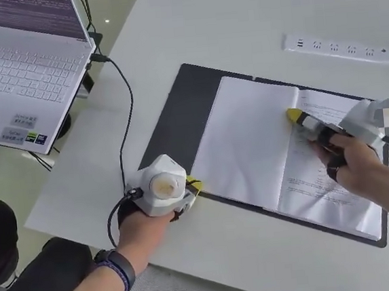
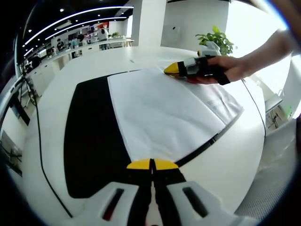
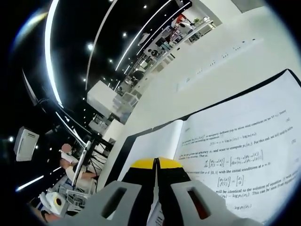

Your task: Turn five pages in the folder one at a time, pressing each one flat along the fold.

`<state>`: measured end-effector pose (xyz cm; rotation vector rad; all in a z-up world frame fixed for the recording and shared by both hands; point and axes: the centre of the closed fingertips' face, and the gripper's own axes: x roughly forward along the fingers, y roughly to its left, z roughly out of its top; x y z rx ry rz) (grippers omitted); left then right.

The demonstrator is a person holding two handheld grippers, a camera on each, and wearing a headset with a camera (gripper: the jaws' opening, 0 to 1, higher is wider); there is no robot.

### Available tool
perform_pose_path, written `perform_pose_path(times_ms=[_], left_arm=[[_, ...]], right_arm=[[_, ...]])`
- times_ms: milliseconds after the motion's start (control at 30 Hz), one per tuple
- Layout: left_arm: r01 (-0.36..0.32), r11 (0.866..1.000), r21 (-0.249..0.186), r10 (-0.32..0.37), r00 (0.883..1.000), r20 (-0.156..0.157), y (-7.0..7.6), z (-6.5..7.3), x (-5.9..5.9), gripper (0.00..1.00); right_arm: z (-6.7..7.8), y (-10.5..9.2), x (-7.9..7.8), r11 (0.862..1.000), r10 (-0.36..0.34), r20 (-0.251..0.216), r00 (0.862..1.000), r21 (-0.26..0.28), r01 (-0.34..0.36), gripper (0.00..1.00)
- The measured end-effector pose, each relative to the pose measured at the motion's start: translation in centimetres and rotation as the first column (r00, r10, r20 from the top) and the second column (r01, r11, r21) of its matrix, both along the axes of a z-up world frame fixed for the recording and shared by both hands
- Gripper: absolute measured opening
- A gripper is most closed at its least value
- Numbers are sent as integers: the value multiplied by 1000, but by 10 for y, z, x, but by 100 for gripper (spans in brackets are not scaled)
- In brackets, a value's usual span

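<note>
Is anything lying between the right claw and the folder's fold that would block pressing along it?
Nothing visible. The right claw is at the far end of the fold in the folder, and the rest of the fold is bare paper.

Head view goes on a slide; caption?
Right gripper tip at the open folder's fold, left gripper at its near edge.

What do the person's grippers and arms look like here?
The left gripper and right gripper have white bodies, black jaws and yellow tips; a black cable trails from each. A dark wristband sits on the left wrist; black straps cross the right hand.
</note>
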<state>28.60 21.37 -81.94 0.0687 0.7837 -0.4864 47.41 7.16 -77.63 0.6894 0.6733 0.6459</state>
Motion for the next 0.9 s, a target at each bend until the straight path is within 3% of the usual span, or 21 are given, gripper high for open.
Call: perform_pose_path(times_ms=[233, 367, 700, 800, 900], left_arm=[[-9, 1000, 3, 9, 1000, 7, 0, 2, -1, 0], [-18, 1000, -4, 18, 1000, 10, 0, 2, 0, 0], [-14, 1000, -5, 14, 1000, 8, 0, 1, 1, 0], [-13, 1000, -5, 13, 1000, 9, 0, 1, 1, 0], [-30, 999, -21, 30, 1000, 6, 1, 1, 1, 0]], right_arm=[[1, -5, 23, 995, -96, -2, 995, 31, 96, 0], [-1, -11, 39, 983, -170, -21, 985, 69, 171, 0], [-24, -28, 88, 952, -282, -40, 959, 110, 285, 0], [-28, -29, 90, 953, -280, -37, 959, 114, 282, 0], [-29, -27, 85, 963, -249, -21, 968, 99, 250, 0]])
